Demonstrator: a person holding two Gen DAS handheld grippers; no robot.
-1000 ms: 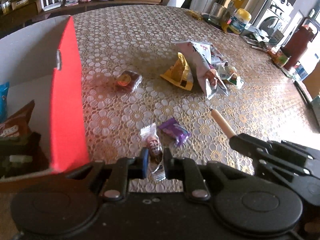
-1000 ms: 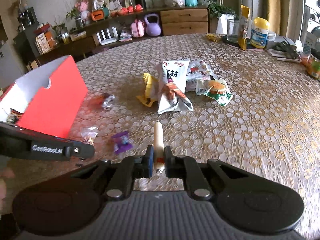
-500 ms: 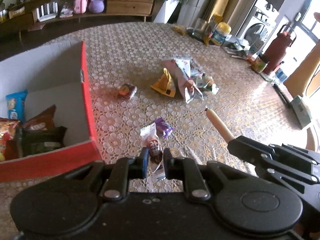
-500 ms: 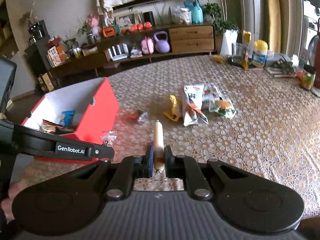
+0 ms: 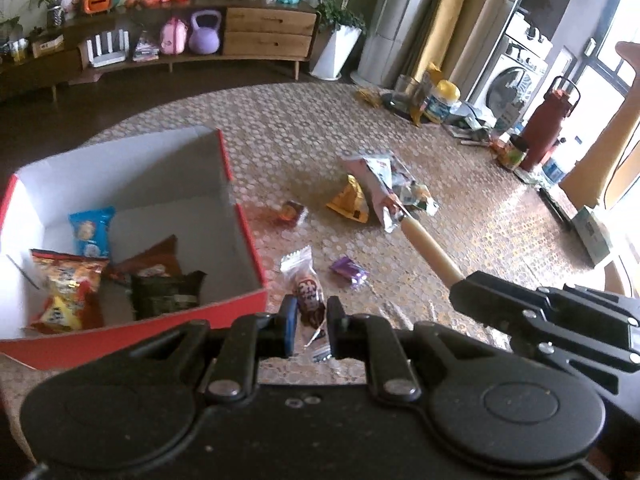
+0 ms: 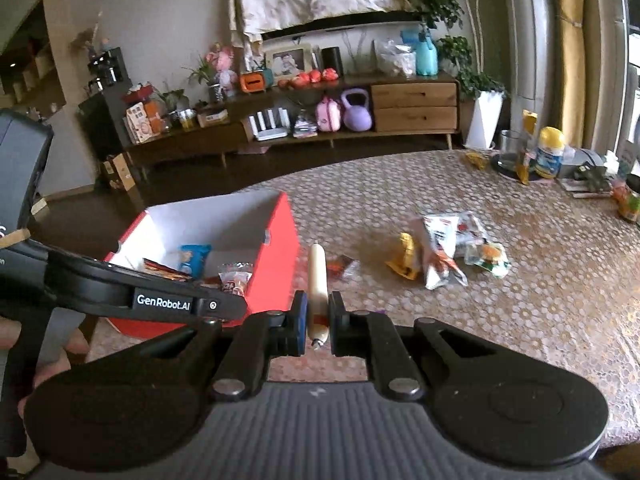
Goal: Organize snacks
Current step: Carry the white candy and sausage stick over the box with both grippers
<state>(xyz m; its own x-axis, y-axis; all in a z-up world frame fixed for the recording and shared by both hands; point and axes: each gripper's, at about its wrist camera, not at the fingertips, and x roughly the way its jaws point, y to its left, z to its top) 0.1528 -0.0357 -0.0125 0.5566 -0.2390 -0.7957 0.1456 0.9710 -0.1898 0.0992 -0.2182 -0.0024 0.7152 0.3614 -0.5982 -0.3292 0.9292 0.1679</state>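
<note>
Clear-wrapped brown snack pinched in left tool, pale sausage stick clamped in right tool

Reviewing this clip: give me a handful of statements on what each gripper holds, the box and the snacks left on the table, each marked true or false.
1. The left gripper is shut on a small clear-wrapped candy. True.
2. The right gripper is open with nothing in it. False: it is shut on a pale sausage stick.
3. The red box already holds several snack packets, among them a blue packet. True.
4. The purple candy lies inside the box. False: it lies on the tablecloth, outside the box.
5. A yellow packet lies on the table beside a pile of other packets. True.
6. The box has a lid closed over it. False: its top is open.
</note>
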